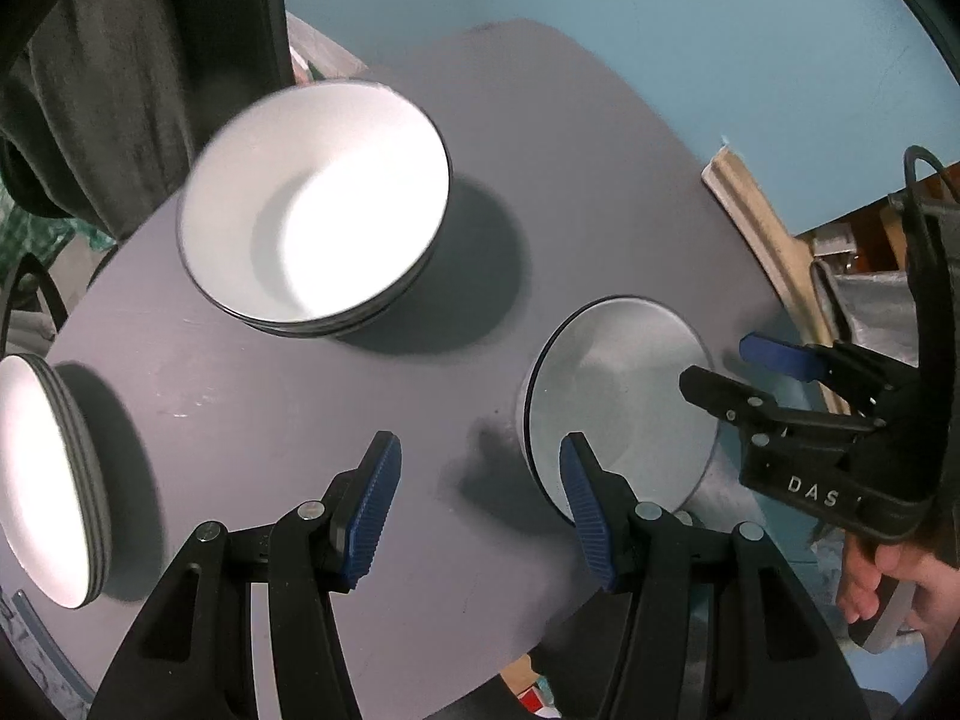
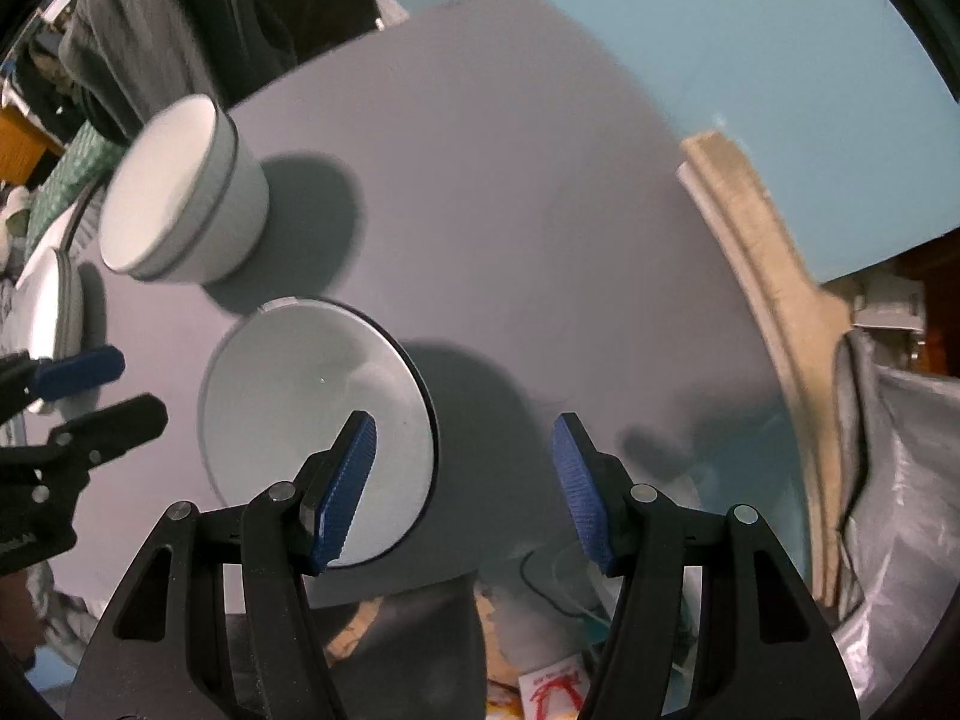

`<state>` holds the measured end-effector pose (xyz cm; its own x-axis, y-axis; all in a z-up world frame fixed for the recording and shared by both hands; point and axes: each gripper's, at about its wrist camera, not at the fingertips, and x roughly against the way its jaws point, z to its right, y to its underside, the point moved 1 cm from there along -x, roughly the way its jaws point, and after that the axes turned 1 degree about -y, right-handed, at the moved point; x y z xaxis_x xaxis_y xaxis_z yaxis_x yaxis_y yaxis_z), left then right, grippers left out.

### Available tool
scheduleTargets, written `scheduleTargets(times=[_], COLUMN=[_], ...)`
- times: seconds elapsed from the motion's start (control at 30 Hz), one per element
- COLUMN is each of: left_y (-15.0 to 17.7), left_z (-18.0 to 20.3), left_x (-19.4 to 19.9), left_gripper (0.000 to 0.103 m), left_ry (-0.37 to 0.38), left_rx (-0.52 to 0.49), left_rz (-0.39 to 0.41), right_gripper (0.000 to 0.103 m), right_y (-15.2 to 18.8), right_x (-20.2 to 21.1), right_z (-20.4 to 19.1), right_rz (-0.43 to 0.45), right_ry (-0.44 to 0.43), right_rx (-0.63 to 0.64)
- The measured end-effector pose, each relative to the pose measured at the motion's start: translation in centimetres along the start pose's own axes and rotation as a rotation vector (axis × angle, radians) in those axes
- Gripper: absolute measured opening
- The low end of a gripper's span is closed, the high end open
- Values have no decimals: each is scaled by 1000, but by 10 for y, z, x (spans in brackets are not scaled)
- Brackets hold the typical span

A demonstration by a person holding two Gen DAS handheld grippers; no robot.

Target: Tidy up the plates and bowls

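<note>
A stack of white bowls [image 1: 312, 204] with dark rims stands at the back of the grey round table [image 1: 540, 138]. A stack of white plates [image 1: 42, 480] sits at the left edge. A single white bowl [image 1: 624, 396] stands near the right front edge. My left gripper [image 1: 480, 504] is open and empty over the table, just left of the single bowl. My right gripper [image 1: 729, 369] is open at that bowl's right rim. In the right wrist view the right gripper [image 2: 465, 480] is open, its left finger over the single bowl [image 2: 312, 408]; the bowl stack [image 2: 180, 192] and plates [image 2: 54, 312] lie left.
A blue wall [image 1: 660, 12] rises behind the table. Dark cloth [image 1: 120, 72] hangs at the back left. A beige curved board [image 2: 774, 276] and grey plastic sheeting [image 2: 900, 480] stand to the right of the table. Clutter lies on the floor below the front edge [image 2: 552, 690].
</note>
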<state>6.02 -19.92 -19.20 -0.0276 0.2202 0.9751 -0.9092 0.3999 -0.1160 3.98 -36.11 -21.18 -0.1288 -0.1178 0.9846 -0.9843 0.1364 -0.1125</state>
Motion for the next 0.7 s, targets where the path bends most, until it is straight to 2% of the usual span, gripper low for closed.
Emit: scheduleTargets(times=[0.23,0.43,0.6,0.7], left_y=[2,3,0,-1], left_z=[2,3,5,7], left_x=[-21,-41,-53,-54], left_gripper=[56,56,56,56], left_ry=[28,6,-9,-12], left_rx=[48,69,75,75], left_rz=[-31,-44,-61,-53], right_gripper=[60,60,60,55], right_y=[6,2,-3,-6], right_x=[-22,-32,-39,-40], right_z=[6,11,9,6], right_rz=[-44,-63,-79,-86], right_ry=[-56,-102,-109,-111], right_rx=[-11,-56,-50,-39])
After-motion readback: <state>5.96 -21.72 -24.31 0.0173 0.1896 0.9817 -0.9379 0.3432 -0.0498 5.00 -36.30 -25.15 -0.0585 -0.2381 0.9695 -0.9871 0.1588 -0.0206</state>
